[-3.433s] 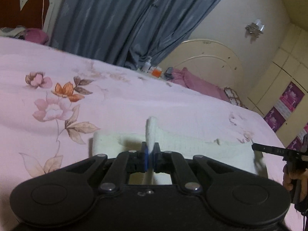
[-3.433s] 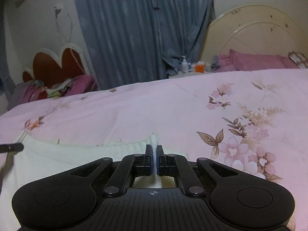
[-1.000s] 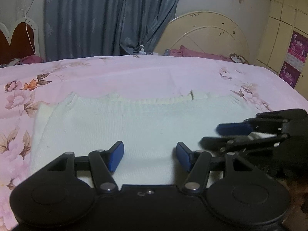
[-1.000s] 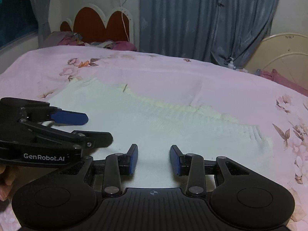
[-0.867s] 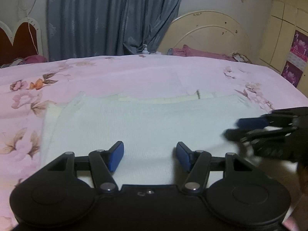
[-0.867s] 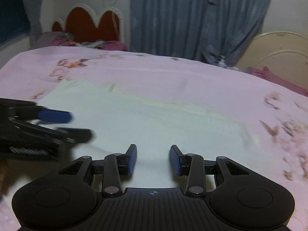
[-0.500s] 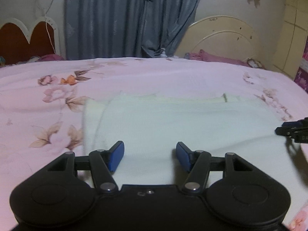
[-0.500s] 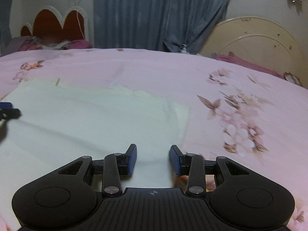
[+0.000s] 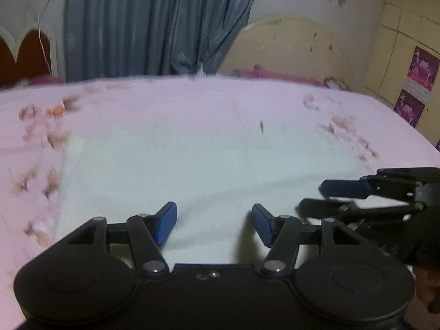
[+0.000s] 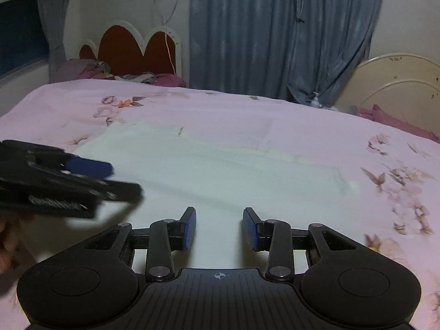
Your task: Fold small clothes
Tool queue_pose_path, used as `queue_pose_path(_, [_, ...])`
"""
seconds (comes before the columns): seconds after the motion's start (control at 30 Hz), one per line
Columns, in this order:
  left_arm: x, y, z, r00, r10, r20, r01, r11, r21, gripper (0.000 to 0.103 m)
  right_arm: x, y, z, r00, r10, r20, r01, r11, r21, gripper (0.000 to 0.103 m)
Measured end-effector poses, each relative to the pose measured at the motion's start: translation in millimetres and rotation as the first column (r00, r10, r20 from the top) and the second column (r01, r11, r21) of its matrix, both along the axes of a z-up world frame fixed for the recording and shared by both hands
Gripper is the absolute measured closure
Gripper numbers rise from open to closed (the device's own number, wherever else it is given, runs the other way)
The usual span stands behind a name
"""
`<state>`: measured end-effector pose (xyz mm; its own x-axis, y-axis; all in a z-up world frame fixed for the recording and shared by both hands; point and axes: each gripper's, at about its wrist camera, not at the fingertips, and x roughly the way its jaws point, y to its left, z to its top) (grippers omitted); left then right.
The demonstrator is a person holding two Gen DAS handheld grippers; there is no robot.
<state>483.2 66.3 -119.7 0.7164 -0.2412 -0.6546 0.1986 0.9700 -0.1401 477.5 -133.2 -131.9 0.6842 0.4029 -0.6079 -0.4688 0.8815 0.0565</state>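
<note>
A white knitted garment [image 9: 198, 165] lies spread flat on the pink flowered bedspread [image 9: 165, 99]; the right wrist view shows the same garment [image 10: 220, 170]. My left gripper [image 9: 214, 224] hovers over its near edge, open, nothing between its blue pads. My right gripper [image 10: 219, 227] is also open and empty over the near edge. In the left wrist view the right gripper [image 9: 310, 198] reaches in from the right, just beside the left one. The left gripper [image 10: 123, 181] enters the right wrist view from the left, blurred.
Blue-grey curtains [image 10: 275, 35] hang behind the bed. A red scalloped headboard [image 10: 129, 49] with pillows stands at the far left, a cream headboard [image 9: 291, 49] at the far right. Cupboard doors with pink posters [image 9: 418, 82] are on the right wall.
The two grippers, which had drawn apart toward the garment's ends half a second ago, have come back together over its near edge. Both stay open. The garment lies as before.
</note>
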Motion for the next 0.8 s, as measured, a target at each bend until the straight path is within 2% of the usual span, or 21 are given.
queue_pose_path(0.07, [-5, -3, 0, 1.0, -0.003, 0.013, 0.003, 1.0, 0.018, 0.044, 3, 6, -12, 0.999, 0.003, -0.046, -0.005, 0.999, -0.046, 0.065])
queue_pose_path(0.13, [-7, -4, -1, 1.0, -0.006, 0.016, 0.006, 1.0, 0.029, 0.044, -3, 7, -15, 1.0, 0.009, -0.027, -0.011, 0.998, -0.069, 0.065])
queue_pose_path(0.3, [-9, 2, 2, 1.0, 0.018, 0.025, -0.019, 0.999, 0.029, 0.044, 3, -1, -14, 0.999, -0.005, -0.034, 0.003, 0.998, -0.06, 0.065])
queue_pose_path(0.5, [-23, 31, 5, 0.998, 0.063, 0.032, -0.064, 0.997, 0.039, 0.044, 3, -46, -13, 0.994, -0.105, -0.042, 0.102, 0.992, -0.076, 0.065])
queue_pose_path(0.57, [-26, 36, 5, 0.997, 0.069, 0.038, -0.071, 0.995, 0.064, 0.044, 2, -64, -15, 0.99, -0.131, -0.045, 0.126, 0.988, -0.088, 0.066])
queue_pose_path(0.67, [-28, 47, 3, 0.995, 0.094, 0.03, -0.096, 0.993, 0.068, 0.044, -3, -79, -14, 0.989, -0.144, -0.043, 0.139, 0.985, -0.105, 0.073])
queue_pose_path(0.8, [-29, 54, 2, 0.995, 0.101, 0.023, -0.102, 0.992, 0.072, 0.044, -5, -90, -17, 0.979, -0.196, -0.055, 0.189, 0.977, -0.101, 0.074])
